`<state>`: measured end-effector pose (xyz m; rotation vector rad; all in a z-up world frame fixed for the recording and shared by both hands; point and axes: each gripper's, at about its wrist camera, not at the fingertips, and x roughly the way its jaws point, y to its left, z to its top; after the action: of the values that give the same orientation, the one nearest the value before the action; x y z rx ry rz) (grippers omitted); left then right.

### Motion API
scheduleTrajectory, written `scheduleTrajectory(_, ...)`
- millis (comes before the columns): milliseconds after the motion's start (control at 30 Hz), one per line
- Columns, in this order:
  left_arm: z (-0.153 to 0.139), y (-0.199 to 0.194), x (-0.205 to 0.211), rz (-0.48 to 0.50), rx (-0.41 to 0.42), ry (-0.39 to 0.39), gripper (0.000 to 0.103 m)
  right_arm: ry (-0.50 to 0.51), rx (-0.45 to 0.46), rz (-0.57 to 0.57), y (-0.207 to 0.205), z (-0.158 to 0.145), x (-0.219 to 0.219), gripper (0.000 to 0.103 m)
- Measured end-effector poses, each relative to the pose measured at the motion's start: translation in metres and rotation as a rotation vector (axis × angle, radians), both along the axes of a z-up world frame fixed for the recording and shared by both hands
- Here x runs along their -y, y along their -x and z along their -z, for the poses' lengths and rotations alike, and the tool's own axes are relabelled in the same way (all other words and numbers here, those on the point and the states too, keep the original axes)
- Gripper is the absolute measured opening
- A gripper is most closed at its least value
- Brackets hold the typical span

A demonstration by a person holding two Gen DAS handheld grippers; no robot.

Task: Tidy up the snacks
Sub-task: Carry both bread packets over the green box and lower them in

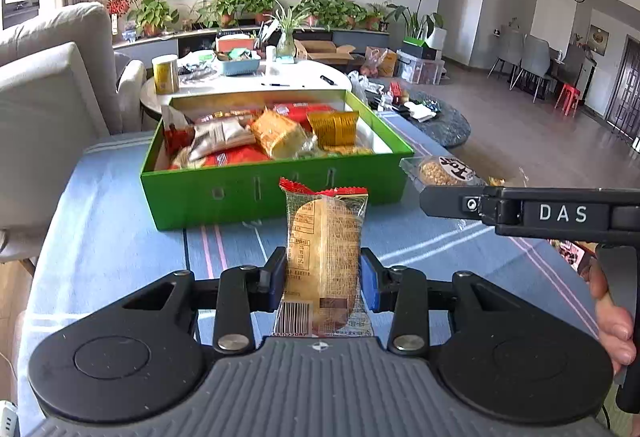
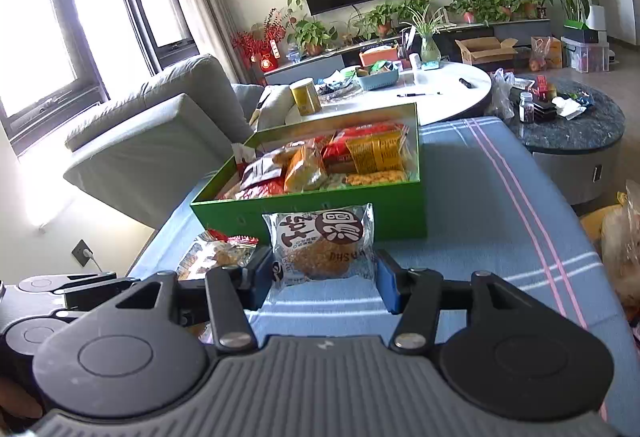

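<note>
A green box (image 1: 272, 193) full of snack packets stands on the blue striped cloth; it also shows in the right wrist view (image 2: 320, 215). My left gripper (image 1: 324, 273) is shut on a clear red-topped cake packet (image 1: 324, 249), held upright in front of the box. My right gripper (image 2: 322, 277) is shut on a round cracker packet with a brown label (image 2: 322, 245), also just in front of the box. In the left wrist view that packet (image 1: 442, 171) and the right gripper's side (image 1: 444, 203) show at the right. The left gripper's packet (image 2: 216, 251) shows at the right wrist view's left.
A grey sofa (image 1: 52, 89) stands left of the table. Behind the box is a white round table (image 2: 444, 93) with a gold tin (image 2: 306, 97) and a blue basket. A dark round side table (image 2: 576, 125) with clutter sits at the right.
</note>
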<state>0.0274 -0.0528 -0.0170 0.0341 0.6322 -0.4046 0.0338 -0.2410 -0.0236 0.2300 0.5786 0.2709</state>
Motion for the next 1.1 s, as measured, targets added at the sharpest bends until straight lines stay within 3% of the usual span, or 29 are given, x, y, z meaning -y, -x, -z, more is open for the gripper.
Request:
scheduleTrajectory(500, -0.025, -0.037, -0.005, -0.030, 0.054, -0.002, 0.035, -0.026, 0.046, -0.006, -0.031, -0.021, -0.004, 0.083)
scheduleTrajectory(1100, -0.033, -0.125, -0.014, -0.121, 0.068, -0.016, 0.035, -0.050, 0.043, 0.055, -0.100, -0.024, -0.005, 0.083)
